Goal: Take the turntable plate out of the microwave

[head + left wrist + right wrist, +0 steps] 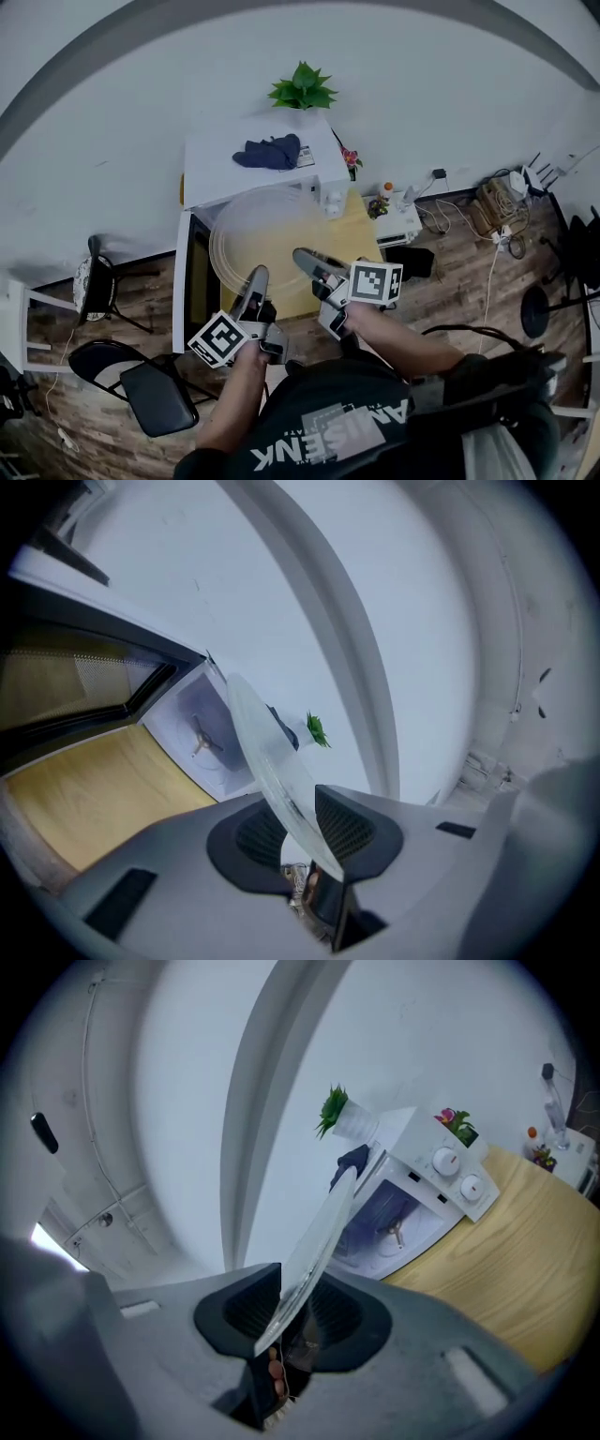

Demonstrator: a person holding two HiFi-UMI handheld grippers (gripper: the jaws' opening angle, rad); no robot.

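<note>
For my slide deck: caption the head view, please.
Left claw and right claw hold the glass turntable plate outside the open microwave.

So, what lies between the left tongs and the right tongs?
The plate: its near rim spans the gap, gripped by the left tongs and right tongs. Head view shows this.

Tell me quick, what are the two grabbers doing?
Left gripper: closed on the glass plate.
Right gripper: closed on the glass plate too.
</note>
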